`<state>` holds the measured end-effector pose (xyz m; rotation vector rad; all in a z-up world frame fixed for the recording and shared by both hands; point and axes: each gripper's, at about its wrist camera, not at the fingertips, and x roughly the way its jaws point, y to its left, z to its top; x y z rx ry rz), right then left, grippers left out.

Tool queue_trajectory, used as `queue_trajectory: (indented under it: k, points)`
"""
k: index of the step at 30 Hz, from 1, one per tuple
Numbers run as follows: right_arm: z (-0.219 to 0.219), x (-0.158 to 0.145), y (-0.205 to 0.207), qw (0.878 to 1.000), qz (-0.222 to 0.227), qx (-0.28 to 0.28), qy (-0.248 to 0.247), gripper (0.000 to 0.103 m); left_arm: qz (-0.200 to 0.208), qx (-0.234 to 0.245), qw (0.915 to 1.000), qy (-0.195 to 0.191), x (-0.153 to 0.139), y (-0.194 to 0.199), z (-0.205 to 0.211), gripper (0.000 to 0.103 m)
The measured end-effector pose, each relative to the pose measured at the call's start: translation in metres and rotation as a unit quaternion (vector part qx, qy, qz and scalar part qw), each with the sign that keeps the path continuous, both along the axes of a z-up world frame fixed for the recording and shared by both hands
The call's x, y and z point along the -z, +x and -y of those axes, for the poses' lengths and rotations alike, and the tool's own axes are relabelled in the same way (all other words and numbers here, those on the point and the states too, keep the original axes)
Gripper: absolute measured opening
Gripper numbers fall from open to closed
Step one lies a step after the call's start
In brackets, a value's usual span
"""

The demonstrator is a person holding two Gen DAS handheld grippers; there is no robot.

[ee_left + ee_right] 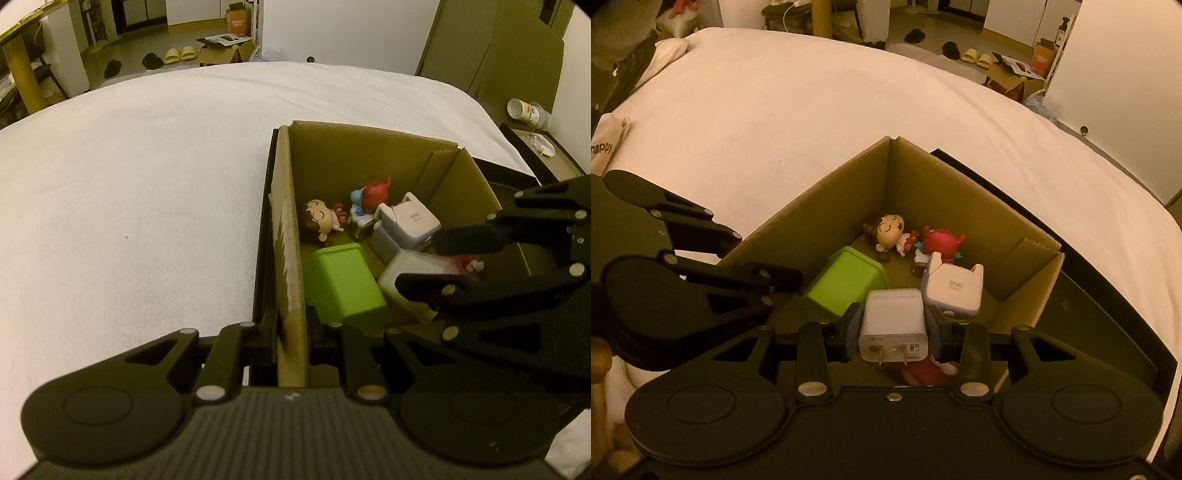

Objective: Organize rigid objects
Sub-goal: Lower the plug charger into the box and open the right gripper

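Right hand-held gripper (893, 328) apparently clamps the white charger (892, 321) inside the cardboard box (849, 188).

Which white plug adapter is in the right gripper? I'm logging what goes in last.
The plain square charger with two metal prongs facing the camera; the other white adapter, with ear-like tabs, lies free behind it.

Green tub (846, 291), white charger (892, 325), brown box (945, 192)

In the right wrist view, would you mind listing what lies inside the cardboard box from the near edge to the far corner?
White charger held in the right tool → green box → sleeping-face doll.
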<state>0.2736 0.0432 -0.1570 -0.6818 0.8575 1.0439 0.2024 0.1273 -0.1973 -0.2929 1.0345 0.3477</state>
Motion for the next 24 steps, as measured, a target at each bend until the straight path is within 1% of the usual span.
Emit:
queue_trajectory:
  k: [5, 10, 14, 17, 19, 22, 24]
  points:
    - [0.003, -0.009, 0.002, 1.0, 0.002, 0.009, 0.016, 0.039, 0.0, -0.001, 1.0, -0.002, 0.0, 0.0, 0.0, 0.013]
    - [0.018, -0.023, 0.012, 0.998, -0.016, 0.048, 0.05, 0.041, -0.001, -0.001, 1.0, -0.004, 0.0, 0.001, -0.001, 0.013]
    - [0.031, -0.027, 0.014, 0.995, -0.027, 0.07, 0.066, 0.044, -0.002, -0.001, 1.0, -0.008, 0.0, 0.001, -0.003, 0.014]
    - [0.038, -0.026, 0.014, 0.993, -0.036, 0.088, 0.074, 0.049, -0.005, 0.002, 0.9999, -0.01, -0.001, 0.002, -0.004, 0.014]
    - [0.044, -0.026, 0.012, 0.991, -0.043, 0.099, 0.078, 0.049, -0.008, 0.004, 0.9999, -0.012, -0.002, 0.002, -0.005, 0.014]
    - [0.052, -0.028, 0.01, 0.989, -0.053, 0.11, 0.087, 0.051, -0.011, 0.007, 0.9999, -0.011, -0.007, 0.004, -0.005, 0.014]
    - [0.058, -0.03, 0.009, 0.987, -0.059, 0.119, 0.093, 0.055, -0.01, 0.013, 0.9999, -0.005, -0.014, 0.005, -0.004, 0.014]
